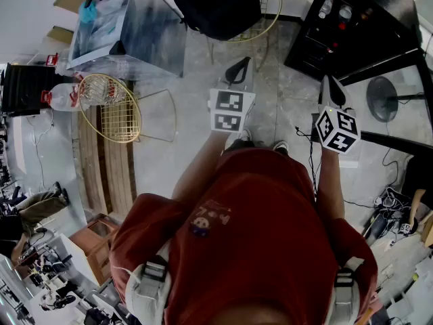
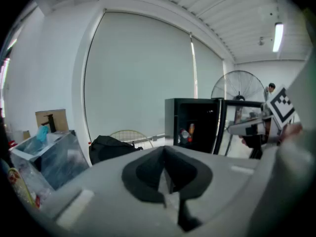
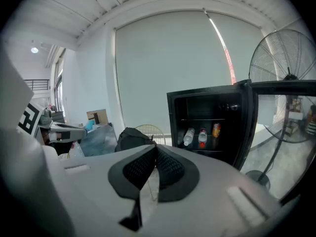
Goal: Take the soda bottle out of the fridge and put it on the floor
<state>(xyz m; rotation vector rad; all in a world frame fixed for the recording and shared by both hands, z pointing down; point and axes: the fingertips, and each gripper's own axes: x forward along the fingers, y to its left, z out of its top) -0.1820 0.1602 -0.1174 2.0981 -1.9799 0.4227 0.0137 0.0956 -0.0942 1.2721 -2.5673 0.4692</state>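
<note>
A black mini fridge (image 3: 212, 127) stands open ahead of me, its door (image 3: 276, 132) swung out to the right. On its shelf are a tilted clear bottle (image 3: 188, 136), a bottle with a red band (image 3: 202, 138) and an orange can (image 3: 216, 129). The fridge (image 1: 352, 26) is at the top right in the head view and at mid-right as the fridge (image 2: 195, 130) in the left gripper view. My left gripper (image 1: 237, 70) and right gripper (image 1: 331, 88) are held out side by side, well short of it. The left gripper (image 2: 164, 154) and right gripper (image 3: 156, 152) are both shut and hold nothing.
A black backpack (image 1: 216, 5) lies on a gold wire chair beside the fridge. Another wire chair (image 1: 118, 107) and a large plastic bottle (image 1: 64, 97) are at the left, by a clear box (image 1: 125, 29). A standing fan (image 1: 389, 97) and cables (image 1: 392, 202) are at the right.
</note>
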